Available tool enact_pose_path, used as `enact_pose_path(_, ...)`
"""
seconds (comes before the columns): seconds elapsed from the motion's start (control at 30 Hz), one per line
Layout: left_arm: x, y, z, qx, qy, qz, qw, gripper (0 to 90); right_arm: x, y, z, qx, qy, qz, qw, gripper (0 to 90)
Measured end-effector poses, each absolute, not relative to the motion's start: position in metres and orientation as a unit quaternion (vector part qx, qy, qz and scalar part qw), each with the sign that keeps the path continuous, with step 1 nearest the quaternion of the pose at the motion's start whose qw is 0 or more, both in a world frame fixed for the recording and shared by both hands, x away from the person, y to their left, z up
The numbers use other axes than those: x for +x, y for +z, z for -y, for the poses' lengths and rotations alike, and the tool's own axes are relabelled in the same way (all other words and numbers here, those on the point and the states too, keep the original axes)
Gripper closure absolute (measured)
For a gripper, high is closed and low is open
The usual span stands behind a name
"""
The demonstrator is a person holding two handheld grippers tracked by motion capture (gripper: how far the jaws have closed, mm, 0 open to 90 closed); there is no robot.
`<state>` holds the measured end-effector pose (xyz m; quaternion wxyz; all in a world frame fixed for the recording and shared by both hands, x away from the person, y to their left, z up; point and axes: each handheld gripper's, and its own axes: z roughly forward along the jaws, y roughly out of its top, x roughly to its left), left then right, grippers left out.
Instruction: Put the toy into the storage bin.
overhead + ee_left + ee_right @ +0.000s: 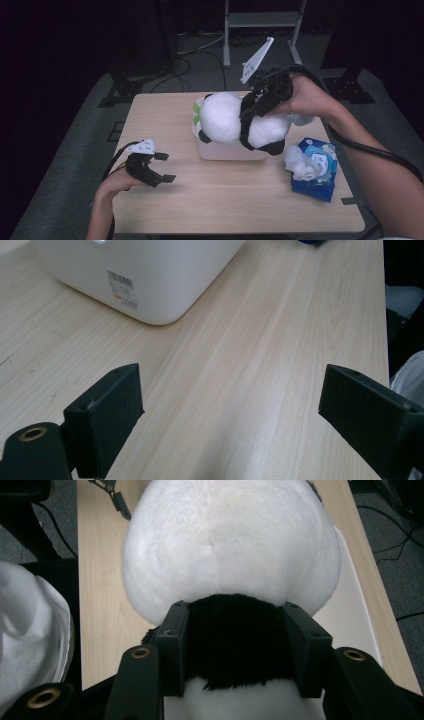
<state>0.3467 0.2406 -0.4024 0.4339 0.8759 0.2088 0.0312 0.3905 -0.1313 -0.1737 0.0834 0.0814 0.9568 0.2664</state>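
Fluffy round plush panda (235, 120), right gripper (248, 122) fingers clamped on black band, above white plastic bin (230, 150) near tabletop (240, 200) far edge; left gripper (165, 167) fingers wide apart, empty.

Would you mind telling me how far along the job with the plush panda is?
Done: the right gripper has clamped the plush panda around its black band. In hand: the panda hangs over the white bin. Left: whichever way it is headed; the left gripper waits open.

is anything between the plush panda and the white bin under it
Nothing visible is. The right gripper is clamped on the plush panda, holding it right over the white bin. Whether the bin is empty can't be seen. The left gripper rests open, off to the side.
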Motion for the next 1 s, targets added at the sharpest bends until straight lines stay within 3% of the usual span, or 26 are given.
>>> enact_pose_path(0.37,0.348,-0.405,-0.241,0.877,0.027,-0.213,0.430,9.2,0.417,-0.169,0.132,0.090,0.269,-0.955,0.089,55.4)
enact_pose_path(1.0,0.349,-0.406,-0.246,0.875,0.028,-0.215,0.432,9.2,0.464,-0.185,0.116,0.089,0.265,-0.955,0.102,70.7)
